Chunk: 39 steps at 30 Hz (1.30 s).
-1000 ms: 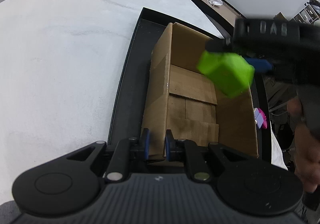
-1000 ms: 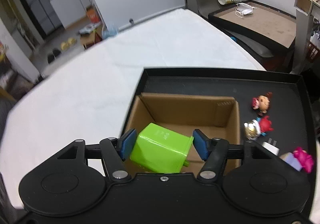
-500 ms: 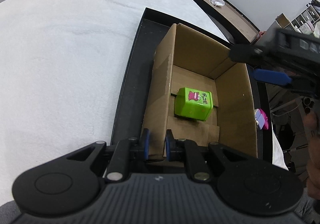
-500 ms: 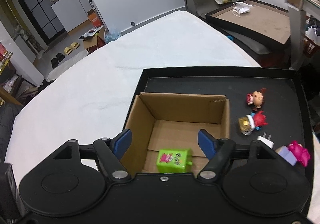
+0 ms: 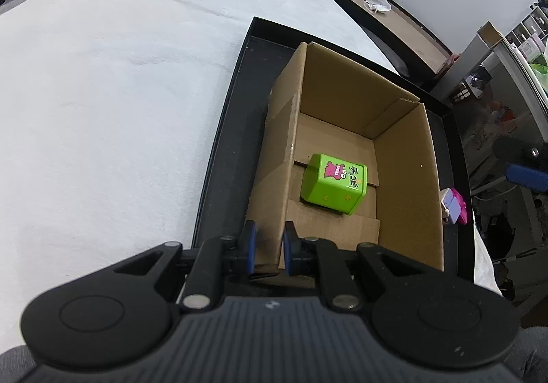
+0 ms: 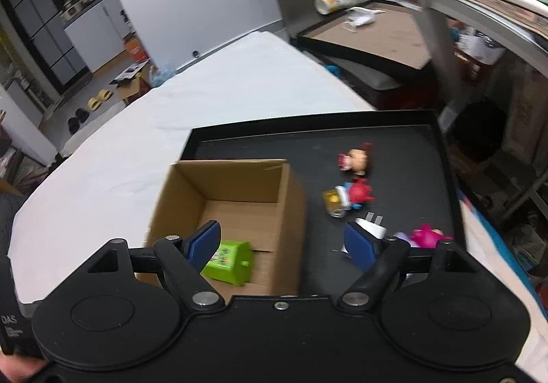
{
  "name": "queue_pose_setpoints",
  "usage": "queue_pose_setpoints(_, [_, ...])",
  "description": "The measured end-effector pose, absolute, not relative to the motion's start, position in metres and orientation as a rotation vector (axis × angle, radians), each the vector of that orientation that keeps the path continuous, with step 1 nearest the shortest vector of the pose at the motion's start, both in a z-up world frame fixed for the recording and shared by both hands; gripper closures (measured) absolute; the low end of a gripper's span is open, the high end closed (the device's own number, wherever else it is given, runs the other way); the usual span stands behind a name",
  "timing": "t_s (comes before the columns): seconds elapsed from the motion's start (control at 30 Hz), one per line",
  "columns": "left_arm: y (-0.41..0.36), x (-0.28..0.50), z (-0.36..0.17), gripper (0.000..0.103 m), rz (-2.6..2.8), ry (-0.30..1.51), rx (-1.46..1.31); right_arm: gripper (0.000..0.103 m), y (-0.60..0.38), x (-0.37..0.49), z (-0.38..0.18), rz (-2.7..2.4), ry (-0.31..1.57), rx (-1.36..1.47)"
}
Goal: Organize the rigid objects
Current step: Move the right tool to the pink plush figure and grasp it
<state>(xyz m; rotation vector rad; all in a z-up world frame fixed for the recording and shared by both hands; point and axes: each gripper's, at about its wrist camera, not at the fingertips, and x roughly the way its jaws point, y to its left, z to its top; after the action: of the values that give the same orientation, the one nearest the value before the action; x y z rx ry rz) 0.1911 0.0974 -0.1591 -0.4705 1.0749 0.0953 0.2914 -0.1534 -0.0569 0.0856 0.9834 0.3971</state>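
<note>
An open cardboard box (image 5: 404, 157) stands on a black tray (image 5: 226, 157). A green cube-shaped tin (image 5: 334, 188) lies on the box floor; it also shows in the right wrist view (image 6: 227, 263). My left gripper (image 5: 268, 247) is shut on the box's near wall. My right gripper (image 6: 282, 244) is open and empty above the box's right side (image 6: 291, 211). Loose on the tray to the right are a doll head (image 6: 356, 162), a red and gold figure (image 6: 347, 198), a white plug (image 6: 371, 229) and a pink toy (image 6: 426, 235).
The tray lies on a white cloth-covered table (image 5: 102, 109). A second tray with a face mask and a can (image 6: 366, 26) is behind. Shelves and clutter (image 6: 496, 50) stand at the right.
The right gripper opened and let the green tin drop into the box, then moved back and to the right. The left gripper has kept hold of the box wall.
</note>
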Motion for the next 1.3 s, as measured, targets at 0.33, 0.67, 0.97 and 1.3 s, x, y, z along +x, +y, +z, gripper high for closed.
queue_pose_setpoints(0.33, [0.091,0.195,-0.157,0.090,0.127,1.088,-0.438,0.024,-0.216,0.302,-0.075,0.305,0.993,0.164])
queue_pose_setpoints(0.67, [0.084,0.197,-0.155,0.090,0.161,1.096,-0.420,0.025,-0.269,0.318,-0.109,0.204,1.022,0.288])
queue_pose_setpoints(0.97, [0.081,0.201,-0.157,0.090,0.184,1.110,-0.393,0.026,-0.298,0.328,-0.147,0.168,1.071,0.452])
queue_pose_setpoints(1.3, [0.075,0.204,-0.158,0.090,0.191,1.118,-0.348,0.026,-0.310,0.341,-0.179,0.136,1.127,0.586])
